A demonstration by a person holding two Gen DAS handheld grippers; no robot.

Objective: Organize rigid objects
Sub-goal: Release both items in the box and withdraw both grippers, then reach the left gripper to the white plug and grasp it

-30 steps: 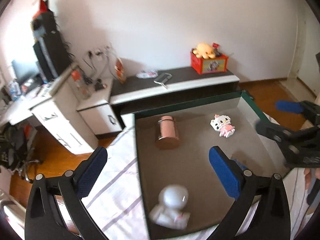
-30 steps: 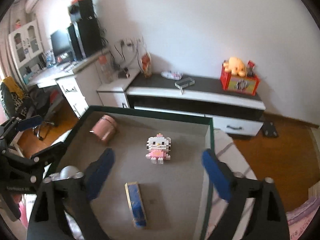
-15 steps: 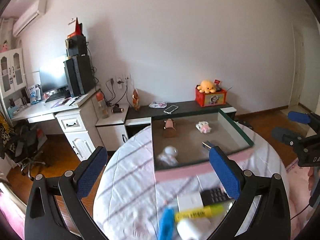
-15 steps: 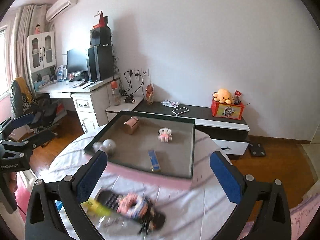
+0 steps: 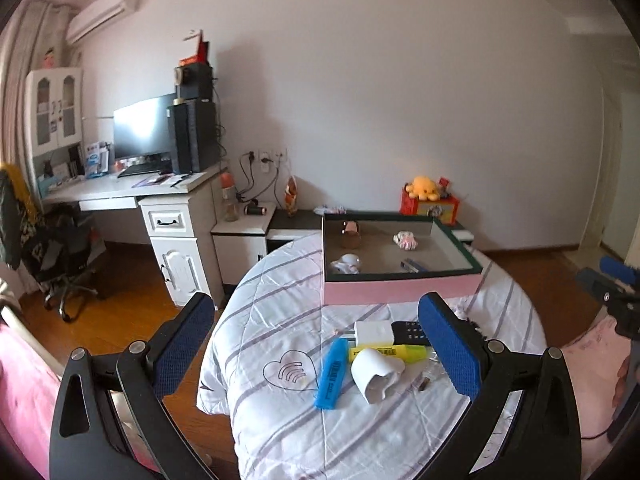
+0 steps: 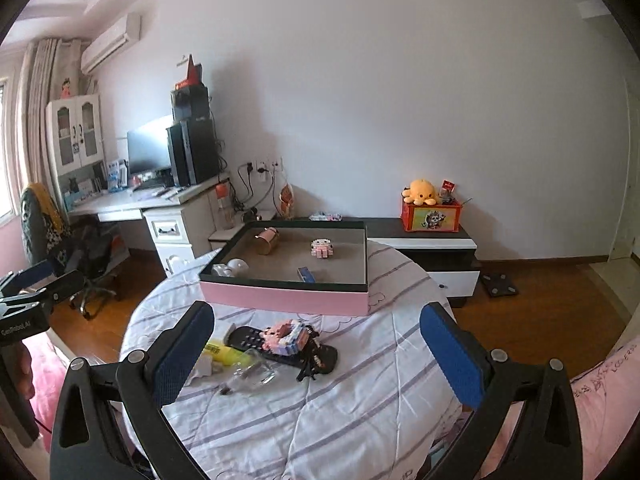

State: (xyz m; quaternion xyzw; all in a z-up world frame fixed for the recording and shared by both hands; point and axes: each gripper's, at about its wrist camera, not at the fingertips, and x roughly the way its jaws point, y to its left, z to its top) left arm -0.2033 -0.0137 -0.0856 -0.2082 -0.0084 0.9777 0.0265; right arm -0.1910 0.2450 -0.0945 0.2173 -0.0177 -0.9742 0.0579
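A pink box (image 5: 400,293) (image 6: 280,298) with a dark rim stands at the far side of a round, striped-cloth table (image 5: 280,320). Inside lie a copper cup (image 5: 351,234), a pink block figure (image 5: 406,240), a white robot toy (image 5: 348,265) and a blue bar (image 5: 414,266). In front of the box lie a blue marker (image 5: 331,374), yellow highlighter (image 5: 390,353), white cup (image 5: 376,374), white charger (image 5: 374,332), black remote (image 6: 280,346) and a pink block toy (image 6: 289,332). My left gripper (image 5: 320,350) and right gripper (image 6: 316,354) both stand open, held back above the pile with nothing between the fingers.
A white desk (image 5: 160,200) with a monitor and an office chair (image 5: 52,248) stand at the left. A low black-and-white cabinet (image 6: 424,240) carries a red box with a yellow plush. Wooden floor surrounds the table. A pink bedcover (image 6: 600,400) lies at the right.
Both grippers have pulled far back and up from the box. The loose pile on the cloth has come into view. Both stay open.
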